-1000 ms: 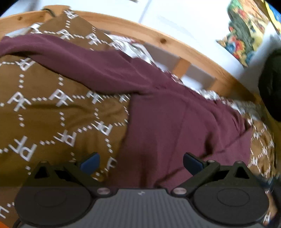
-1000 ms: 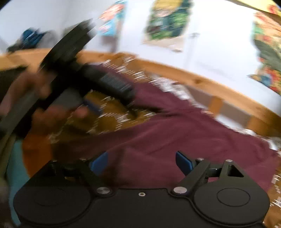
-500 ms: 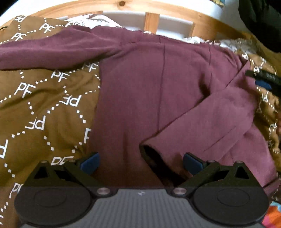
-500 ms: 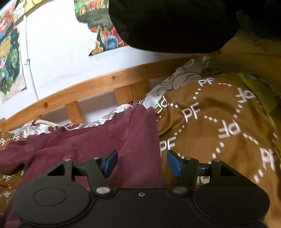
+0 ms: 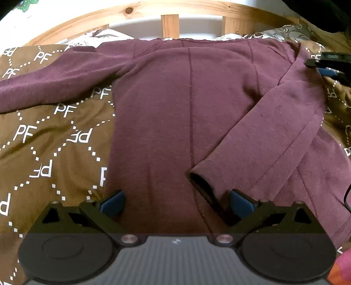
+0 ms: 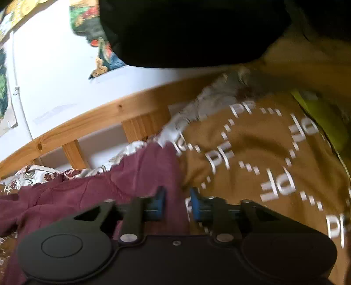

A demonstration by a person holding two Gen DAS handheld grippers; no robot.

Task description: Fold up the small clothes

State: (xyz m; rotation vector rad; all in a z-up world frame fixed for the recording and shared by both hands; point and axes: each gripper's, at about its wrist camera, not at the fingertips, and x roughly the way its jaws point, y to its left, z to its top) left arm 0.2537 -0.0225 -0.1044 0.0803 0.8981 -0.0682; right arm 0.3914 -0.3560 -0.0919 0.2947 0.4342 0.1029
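Left wrist view: a maroon long-sleeved top (image 5: 164, 114) of soft, matte knit lies flat on a brown bedspread (image 5: 50, 140) printed with white "PF" letters and dotted diamond lines. A raised seam runs down the middle of the top's body. One sleeve stretches out to the left across the bedspread; the other sleeve (image 5: 258, 140) is folded diagonally over the body, its hemmed cuff open as a dark oval mouth near the bottom. The left hand-held gripper (image 5: 175, 202) hangs over the lower body of the top with its blue-padded black jaws spread wide, nothing between the pads; the cuff lies just beside the right-hand pad. Behind the top runs a curved rail of pale knotty wood (image 5: 171, 13) with short upright slats, and a patterned white sheet shows under the bedspread's edge.

In the right wrist view, slightly blurred, the right hand-held gripper (image 6: 176, 203) has just been closing its jaws, and a gathered edge of the maroon top (image 6: 140, 175) stands between the narrow-set blue pads; whether the pads already press on the cloth I cannot tell. The same gripper shows at the right edge of the left view, at the top's shoulder.
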